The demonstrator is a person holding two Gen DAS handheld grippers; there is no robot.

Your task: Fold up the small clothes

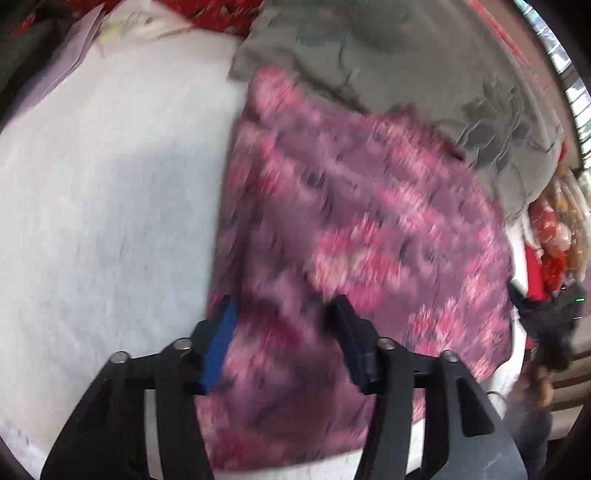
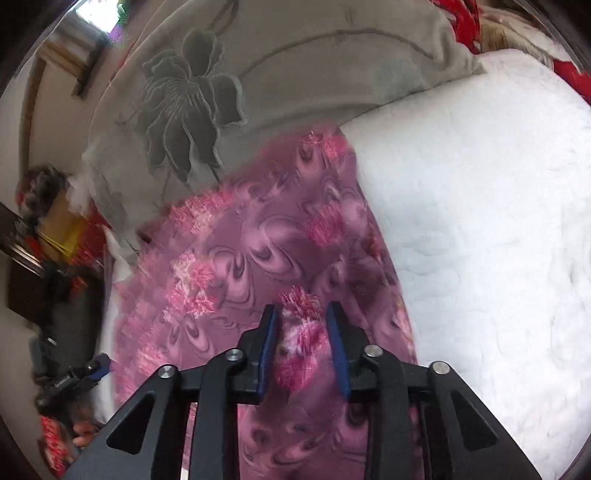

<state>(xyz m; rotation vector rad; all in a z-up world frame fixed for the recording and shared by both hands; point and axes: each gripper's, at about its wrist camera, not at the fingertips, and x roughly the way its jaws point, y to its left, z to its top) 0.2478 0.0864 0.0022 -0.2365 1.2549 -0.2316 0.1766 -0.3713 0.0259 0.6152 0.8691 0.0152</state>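
A purple garment with pink flower print (image 1: 351,229) lies spread on a white quilted bed (image 1: 110,192). It also shows in the right wrist view (image 2: 251,258), on the same bed (image 2: 480,221). My left gripper (image 1: 282,314) is open, its jaws wide apart just above the garment's near edge. My right gripper (image 2: 301,317) is open with a narrower gap, hovering over a pink flower on the garment. Neither holds cloth. The left wrist view is motion-blurred.
A grey flower-embossed blanket (image 2: 229,92) lies past the garment's far edge, also in the left wrist view (image 1: 424,74). Red patterned fabric (image 1: 214,14) lies at the head of the bed. Clutter and furniture (image 2: 55,258) stand beside the bed.
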